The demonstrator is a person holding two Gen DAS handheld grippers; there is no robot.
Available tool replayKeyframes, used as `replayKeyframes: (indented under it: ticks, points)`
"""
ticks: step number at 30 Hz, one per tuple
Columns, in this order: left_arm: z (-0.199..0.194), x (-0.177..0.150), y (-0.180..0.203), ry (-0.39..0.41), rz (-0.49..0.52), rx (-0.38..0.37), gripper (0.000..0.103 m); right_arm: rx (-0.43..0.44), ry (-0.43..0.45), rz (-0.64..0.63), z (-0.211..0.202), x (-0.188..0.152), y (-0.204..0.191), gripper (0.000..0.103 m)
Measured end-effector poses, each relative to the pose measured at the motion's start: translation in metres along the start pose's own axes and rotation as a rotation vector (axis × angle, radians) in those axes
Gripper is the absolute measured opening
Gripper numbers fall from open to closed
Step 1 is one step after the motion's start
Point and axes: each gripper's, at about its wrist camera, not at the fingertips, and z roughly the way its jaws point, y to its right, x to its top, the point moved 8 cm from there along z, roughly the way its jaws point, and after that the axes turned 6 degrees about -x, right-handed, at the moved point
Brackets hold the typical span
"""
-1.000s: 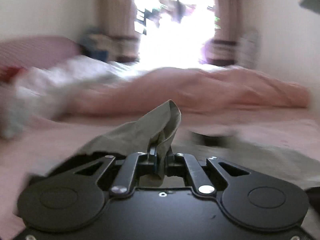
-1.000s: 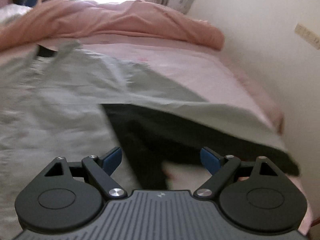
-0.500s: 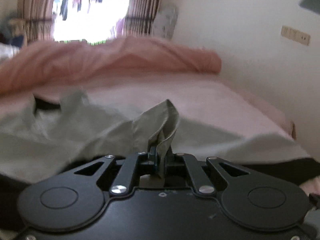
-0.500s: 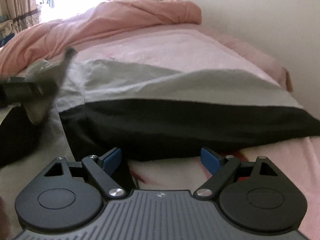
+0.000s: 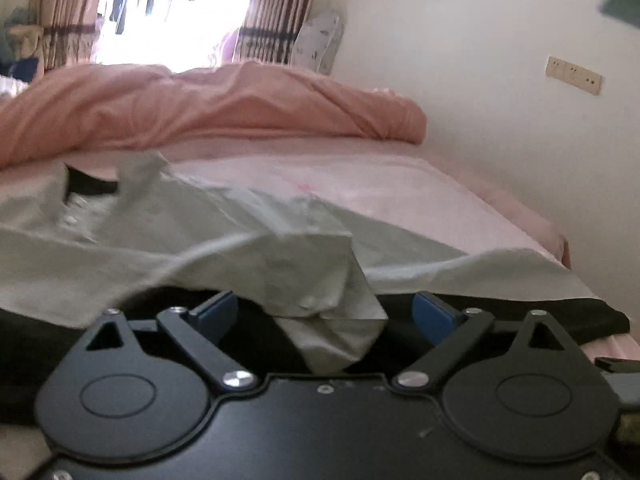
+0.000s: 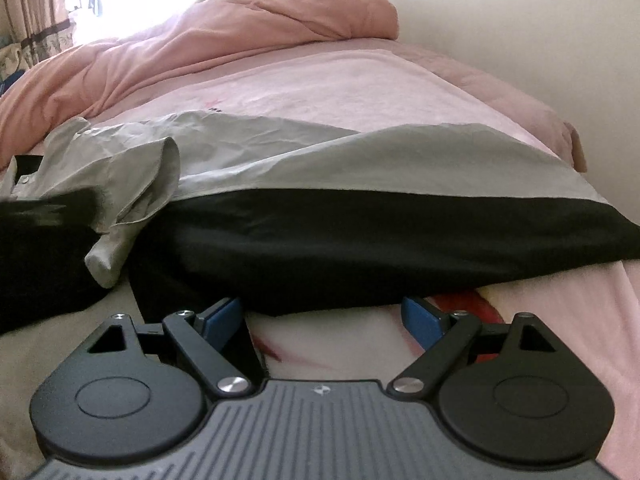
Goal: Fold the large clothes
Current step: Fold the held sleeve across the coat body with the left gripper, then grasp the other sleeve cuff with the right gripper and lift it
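Grey sleeve (image 5: 320,292) apparently loose between left hand-held gripper (image 5: 326,312) jaws

both black tools (image 5: 325,314) (image 6: 322,316) carry blue pads (image 5: 434,314), silver pivot screws, and round side discs.

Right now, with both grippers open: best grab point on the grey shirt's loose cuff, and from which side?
Probably the cuff end lying on the black lining. It stands up in a loose roll, not flat, so jaws can straddle it. The left gripper, whose jaws have just been opening, has it between open fingers; come from the near side. The right gripper is open, farther off.
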Motion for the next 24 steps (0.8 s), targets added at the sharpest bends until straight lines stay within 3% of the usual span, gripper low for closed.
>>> replayKeyframes:
  ticks: [5,7,14,16,21,22,24]
  points:
    - [-0.057,0.020,-0.051,0.054,0.036,0.112,0.103,0.006,-0.007,0.023,0.001,-0.001,0.004,0.103]
    - [-0.076,0.025,-0.083,0.061,0.044,0.194,0.103,0.003,-0.003,0.024,0.000,-0.002,0.005,0.103]
    - [-0.160,-0.012,-0.211,-0.048,0.003,0.480,0.103,0.056,0.015,0.116,-0.002,0.001,0.027,0.103]
    - [-0.190,-0.028,-0.236,-0.068,-0.017,0.544,0.103,0.112,0.039,0.208,-0.008,0.003,0.051,0.103]
    - [-0.273,-0.066,-0.268,-0.079,-0.069,0.638,0.103,0.098,0.029,0.477,0.001,-0.003,0.152,0.102]
    - [-0.284,-0.074,-0.269,-0.081,-0.071,0.653,0.103,0.118,0.021,0.527,0.006,-0.003,0.174,0.093]
    - [-0.300,-0.088,-0.268,-0.088,-0.079,0.683,0.103,0.161,0.033,0.631,0.011,0.001,0.212,0.086]
